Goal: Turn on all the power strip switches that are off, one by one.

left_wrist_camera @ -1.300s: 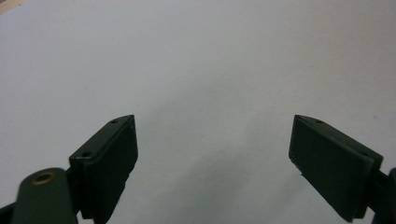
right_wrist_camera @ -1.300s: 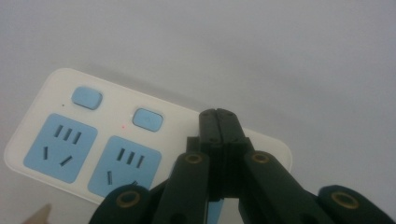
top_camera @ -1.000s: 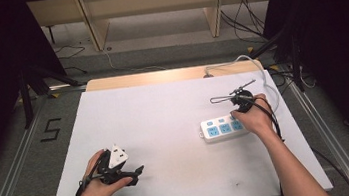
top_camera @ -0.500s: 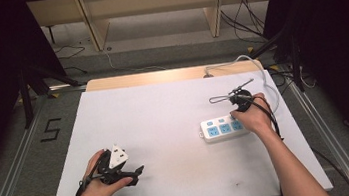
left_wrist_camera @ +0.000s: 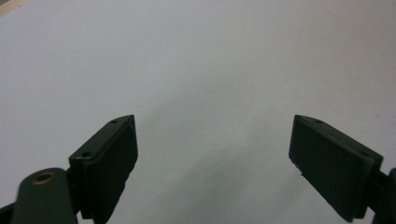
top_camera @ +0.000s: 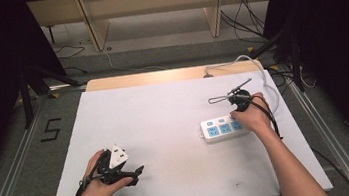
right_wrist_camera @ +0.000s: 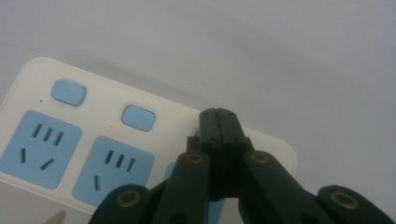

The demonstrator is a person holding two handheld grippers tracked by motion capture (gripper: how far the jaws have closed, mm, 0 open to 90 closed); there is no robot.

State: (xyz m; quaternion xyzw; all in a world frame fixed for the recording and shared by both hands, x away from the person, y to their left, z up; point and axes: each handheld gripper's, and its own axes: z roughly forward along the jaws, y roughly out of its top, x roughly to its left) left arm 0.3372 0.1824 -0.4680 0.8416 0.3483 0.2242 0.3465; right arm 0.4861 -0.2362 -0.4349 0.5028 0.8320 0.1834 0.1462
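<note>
From above, a person is sitting at a white table (top_camera: 166, 129) with a gripper in each hand. The left gripper (top_camera: 138, 171) is lying low near the front left edge, its black jaws pointing right across the bare surface, a white plate on top of it. The right gripper (top_camera: 235, 116) is reaching down onto the right end of a white power strip (top_camera: 216, 129) lying on the right half of the table, well apart from the left hand (top_camera: 97, 185). A white cable (top_camera: 265, 74) is curving away from the strip toward the back edge. A thin wire piece is sticking out leftward from the right gripper's top.

The left gripper view is showing what the high view cannot: the left gripper (left_wrist_camera: 215, 149) has its jaws spread wide, with nothing but white tabletop (left_wrist_camera: 210, 70) between and beyond them.

The right gripper view is giving the close detail. The right gripper (right_wrist_camera: 218, 119) has its jaws pressed flat together, nothing between them, the tips sitting over the power strip (right_wrist_camera: 93, 116) near its third switch position. Two blue switches (right_wrist_camera: 138, 117) and blue socket faces (right_wrist_camera: 42, 149) are lying to the left of the jaws, and small red lights are glowing beside the switches.
</note>
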